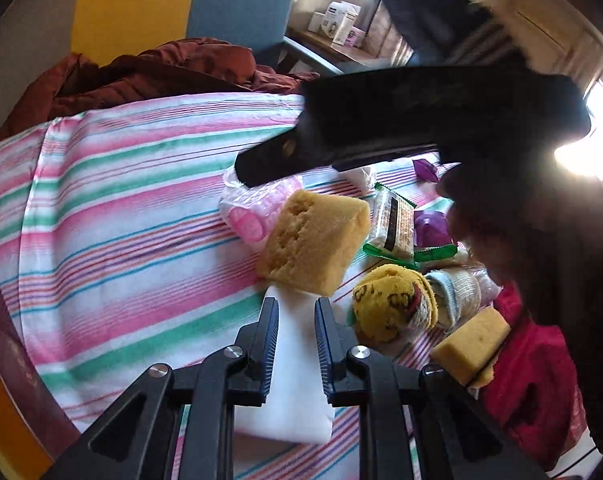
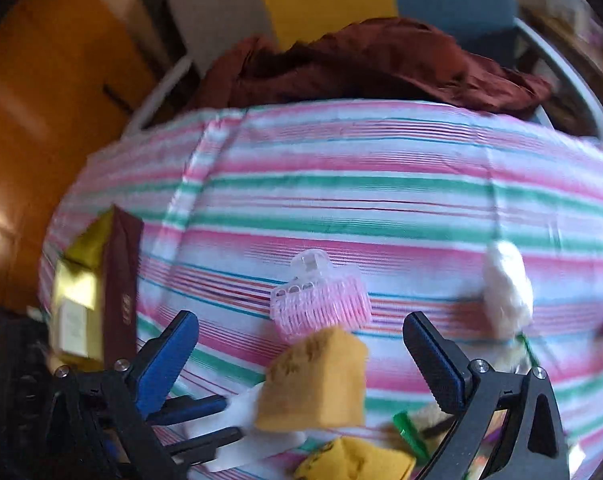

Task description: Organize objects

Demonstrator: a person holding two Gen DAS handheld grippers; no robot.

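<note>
White foam block [image 1: 289, 380]: gripped by left gripper [image 1: 297, 312], jaws closed on its long side faces, over the striped desk cloth [image 1: 121, 220].
Yellow sponge [image 1: 315, 240]: riding on the block's far end, tilted.
Handling: likely light, soft, squashy; sponge could slip off.
Axis: block's length runs near to far.
Right gripper [image 2: 301, 340]: jaws wide apart, holding nothing, near the pink hair roller [image 2: 321, 308].

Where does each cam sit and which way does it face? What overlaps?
Left wrist: on the left gripper, looking along its fingers, shut on a white block; ahead a yellow sponge and pink roller; the right gripper's dark body crosses above.
Right wrist: on the right gripper, fingers open, above the striped cloth.
Shared: sponge, roller, white block, left gripper.
</note>
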